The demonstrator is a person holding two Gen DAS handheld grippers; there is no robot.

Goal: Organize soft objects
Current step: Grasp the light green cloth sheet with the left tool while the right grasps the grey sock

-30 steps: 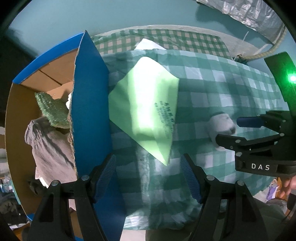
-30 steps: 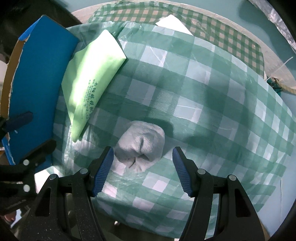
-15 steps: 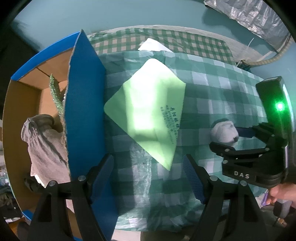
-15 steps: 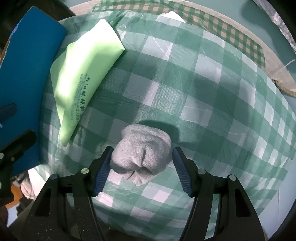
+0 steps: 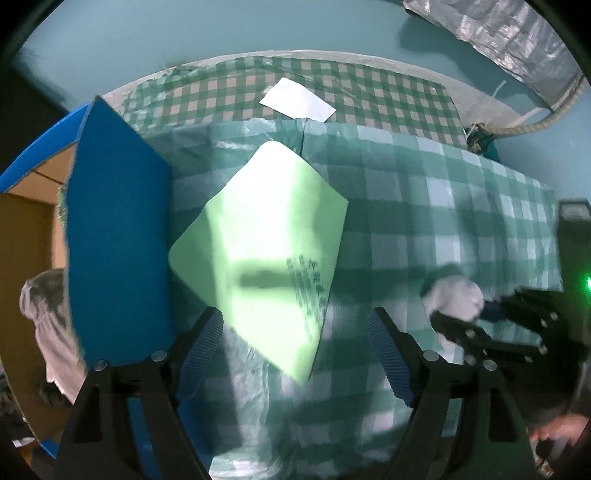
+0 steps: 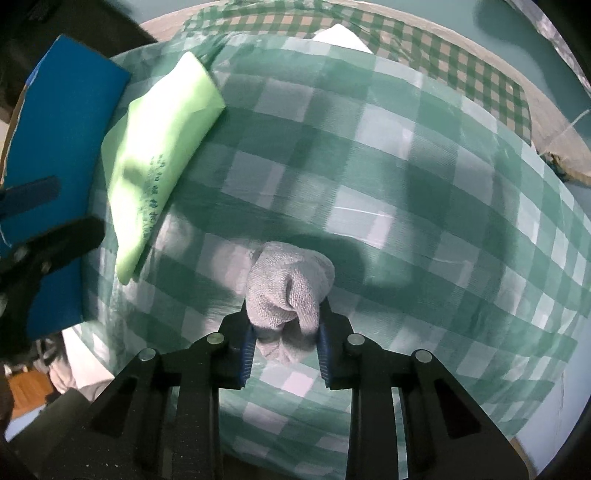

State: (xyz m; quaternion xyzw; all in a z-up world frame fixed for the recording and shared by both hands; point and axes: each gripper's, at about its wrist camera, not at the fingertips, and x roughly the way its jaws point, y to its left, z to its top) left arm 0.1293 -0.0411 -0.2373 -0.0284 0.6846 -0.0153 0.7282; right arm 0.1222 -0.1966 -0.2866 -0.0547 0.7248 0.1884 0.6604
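A rolled grey sock [image 6: 290, 291] lies on the green checked cloth [image 6: 406, 206]. My right gripper [image 6: 284, 332] is shut on the sock, its blue pads pressing both sides; it also shows in the left wrist view [image 5: 461, 314] holding the sock [image 5: 456, 297]. A light green soft packet [image 5: 262, 254] lies on the cloth beside a blue cardboard box [image 5: 118, 236]; it shows in the right wrist view too [image 6: 162, 144]. My left gripper [image 5: 295, 343] is open and empty, just short of the packet's near corner.
The box holds a grey garment [image 5: 48, 317] and something green. A white paper [image 5: 297, 99] lies at the far side on a smaller-checked cloth [image 5: 369, 92]. A silver cover [image 5: 491, 33] and a hose [image 5: 532, 123] are at the far right.
My right gripper has closed on the grey sock. My left gripper has moved closer to the green packet, staying open.
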